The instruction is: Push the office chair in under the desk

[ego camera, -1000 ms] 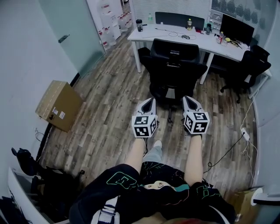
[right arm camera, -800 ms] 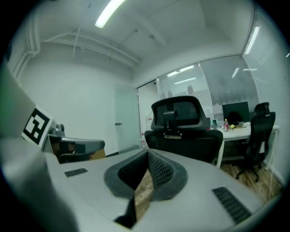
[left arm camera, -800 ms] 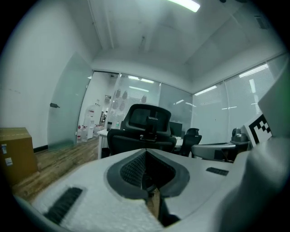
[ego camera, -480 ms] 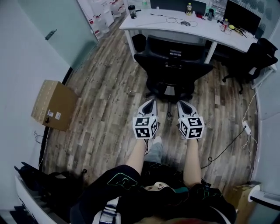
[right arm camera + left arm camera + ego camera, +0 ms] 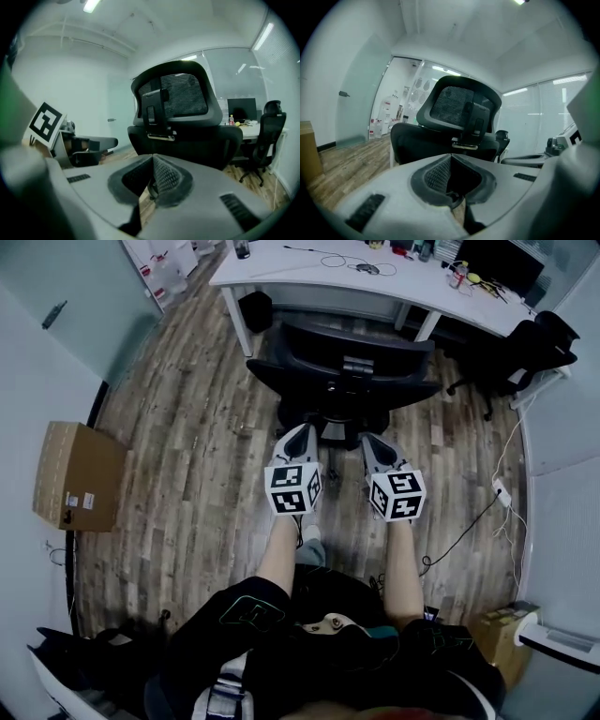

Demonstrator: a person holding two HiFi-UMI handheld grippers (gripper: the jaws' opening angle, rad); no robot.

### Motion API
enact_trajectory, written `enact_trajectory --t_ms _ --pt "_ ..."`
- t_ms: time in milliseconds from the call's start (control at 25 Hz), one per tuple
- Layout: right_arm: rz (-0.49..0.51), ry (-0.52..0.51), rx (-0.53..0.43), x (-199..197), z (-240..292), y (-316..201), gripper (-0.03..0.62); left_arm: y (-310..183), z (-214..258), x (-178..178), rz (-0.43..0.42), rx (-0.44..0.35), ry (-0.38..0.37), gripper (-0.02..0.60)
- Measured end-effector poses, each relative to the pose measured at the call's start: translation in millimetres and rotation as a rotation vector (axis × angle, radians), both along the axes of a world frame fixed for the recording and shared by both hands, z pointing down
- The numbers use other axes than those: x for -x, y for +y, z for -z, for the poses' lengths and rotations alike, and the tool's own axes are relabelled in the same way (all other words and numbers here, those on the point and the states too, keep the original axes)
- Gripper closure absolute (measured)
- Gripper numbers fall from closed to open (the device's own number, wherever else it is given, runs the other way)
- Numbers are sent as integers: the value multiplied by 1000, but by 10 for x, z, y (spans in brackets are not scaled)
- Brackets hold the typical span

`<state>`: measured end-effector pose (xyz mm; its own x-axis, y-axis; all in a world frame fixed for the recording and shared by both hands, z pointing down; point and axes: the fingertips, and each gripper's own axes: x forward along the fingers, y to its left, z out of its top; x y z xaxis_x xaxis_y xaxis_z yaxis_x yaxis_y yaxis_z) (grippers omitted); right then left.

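The black office chair (image 5: 342,371) stands with its back toward me, its seat toward the white desk (image 5: 281,276). My left gripper (image 5: 302,433) and right gripper (image 5: 369,442) are held side by side just short of the chair's back, not touching it. Both are shut with nothing between the jaws. In the left gripper view the mesh headrest and backrest of the chair (image 5: 459,110) rise beyond the shut left gripper (image 5: 452,158). In the right gripper view the chair's backrest (image 5: 180,101) stands close beyond the shut right gripper (image 5: 152,159).
A second black chair (image 5: 511,348) stands at the desk's right end. A cardboard box (image 5: 75,474) rests by the left wall. A cable and power strip (image 5: 497,491) lie on the wood floor at the right. A dark bin (image 5: 255,310) sits under the desk's left end.
I have stepped forward, and both grippers have come closer to the chair's back. They stayed shut and side by side.
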<state>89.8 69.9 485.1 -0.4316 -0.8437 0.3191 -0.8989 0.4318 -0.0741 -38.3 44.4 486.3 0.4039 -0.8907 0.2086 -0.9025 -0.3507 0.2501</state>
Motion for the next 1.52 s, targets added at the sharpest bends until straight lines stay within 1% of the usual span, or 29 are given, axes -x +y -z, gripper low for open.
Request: enact_trajectory --t_ms 120,240,400,520,720,880,1040,1120,1240,1520 --pt "-9 8 -24 -4 100 -232 589 -290 107 -16 -8 -31 -8 574" --pt "-29 20 -37 -49 143 -365 589 -467 145 -68 -27 -44 -9 574" --pt "-61 39 -43 -157 180 -445 589 -589 191 -129 -52 -56 -8 574" --pt "-85 48 -65 -273 296 -529 589 -664 283 -174 -61 -78 -13 574" --pt "-117 75 -87 -342 408 -718 589 -790 343 -136 -53 -88 -29 574" --pt "-157 104 -93 -385 440 -856 589 -900 338 -58 -46 -80 -65 574" --pt "-203 153 -93 -462 471 -980 589 -1010 299 -41 -60 -64 -121 573" --pt "-212 182 -95 -474 476 -1014 589 -1061 290 -51 -68 -67 -135 574" --pt "-213 202 -101 -463 474 -1024 589 -1085 298 -54 -79 -77 -135 572" --pt "-201 190 -109 -495 488 -1059 588 -1129 311 -84 -88 -89 -108 571"
